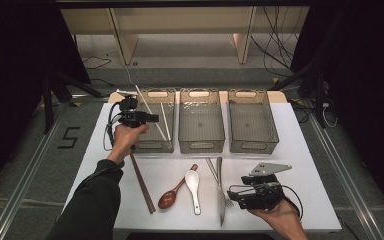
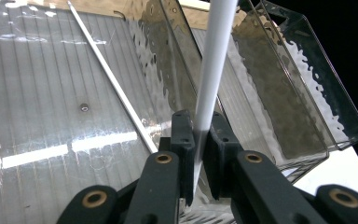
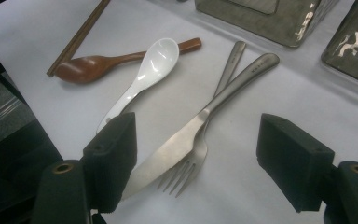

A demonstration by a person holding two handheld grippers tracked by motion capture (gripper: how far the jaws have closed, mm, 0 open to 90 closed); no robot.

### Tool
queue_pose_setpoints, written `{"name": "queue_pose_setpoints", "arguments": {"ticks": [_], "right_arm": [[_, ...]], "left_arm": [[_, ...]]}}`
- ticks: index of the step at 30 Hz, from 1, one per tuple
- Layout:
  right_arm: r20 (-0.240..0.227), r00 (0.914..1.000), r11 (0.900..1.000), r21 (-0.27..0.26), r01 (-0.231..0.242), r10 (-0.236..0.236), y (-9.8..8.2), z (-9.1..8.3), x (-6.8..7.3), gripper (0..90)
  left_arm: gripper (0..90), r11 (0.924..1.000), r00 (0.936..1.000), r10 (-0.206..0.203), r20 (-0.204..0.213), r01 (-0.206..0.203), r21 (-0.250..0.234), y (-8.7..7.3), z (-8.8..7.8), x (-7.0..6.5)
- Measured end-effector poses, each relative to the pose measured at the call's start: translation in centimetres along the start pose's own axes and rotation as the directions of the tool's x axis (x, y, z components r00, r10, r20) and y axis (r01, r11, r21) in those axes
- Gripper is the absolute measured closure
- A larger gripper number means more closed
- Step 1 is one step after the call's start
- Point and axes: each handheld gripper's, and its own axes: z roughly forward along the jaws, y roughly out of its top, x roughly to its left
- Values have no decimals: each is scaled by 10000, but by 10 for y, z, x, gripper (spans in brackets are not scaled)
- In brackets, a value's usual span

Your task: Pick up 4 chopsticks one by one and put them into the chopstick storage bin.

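A white chopstick (image 2: 213,65) is being gripped between the clenched jaws of the left gripper (image 2: 197,135), seen close up in the left gripper view. The chopstick is rising steeply away from the jaws, its lower end poking out below the pads. Beyond the jaws, the ribbed floor of a clear plastic bin (image 2: 37,93) is being looked down on, and a second white chopstick (image 2: 112,79) is lying slanted on that floor, just to the left of the jaws and apart from them.

In the high view, the left gripper (image 1: 152,118) is being held by a hand (image 1: 125,138) over the leftmost bin (image 1: 150,145) of three standing side by side at the far side of the white worktop (image 1: 300,165). The middle bin (image 1: 201,122) and the right bin (image 1: 252,122) are standing further right.

The right gripper (image 1: 232,195) is being held low at the near right of the worktop, its jaws released and standing wide apart with nothing between the pads. In the right gripper view, a knife (image 3: 205,116) and a fork (image 3: 200,149) are lying crossed on the worktop just ahead of the right jaws, between them in the picture but untouched. Further off to the left of those jaws, a white spoon (image 3: 144,70) is lying across a wooden spoon (image 3: 88,65), and a pair of brown chopsticks (image 3: 79,35) is lying beyond.
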Motion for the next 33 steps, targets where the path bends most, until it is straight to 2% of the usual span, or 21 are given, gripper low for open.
{"name": "queue_pose_setpoints", "arguments": {"ticks": [4,10,14,22,26,29,33], "right_arm": [[-6,10000,10000,10,24,-24,0,0,0,298],[-13,10000,10000,-13,7,-7,0,-1,0,298],[-26,10000,10000,17,25,-25,-1,0,-1,298],[-30,10000,10000,32,22,-22,-1,0,-1,298],[-25,10000,10000,22,10,-10,-1,-1,-1,299],[-16,10000,10000,18,-9,9,-1,-1,-1,299],[-15,10000,10000,-17,-12,12,-1,-1,-1,298]], "left_arm": [[823,9998,9998,129,-156,-126,170,-1,3,-1],[818,9992,9997,99,-229,-90,388,-1,6,1],[723,9993,9997,1,-254,9,375,0,7,3],[521,9997,9980,-172,-602,181,155,2,4,4],[479,9999,9984,-150,-540,152,27,2,2,3],[447,10000,9992,25,-410,-24,20,2,-3,0],[387,9998,9998,192,11,-192,-108,-1,-13,-6]]}}
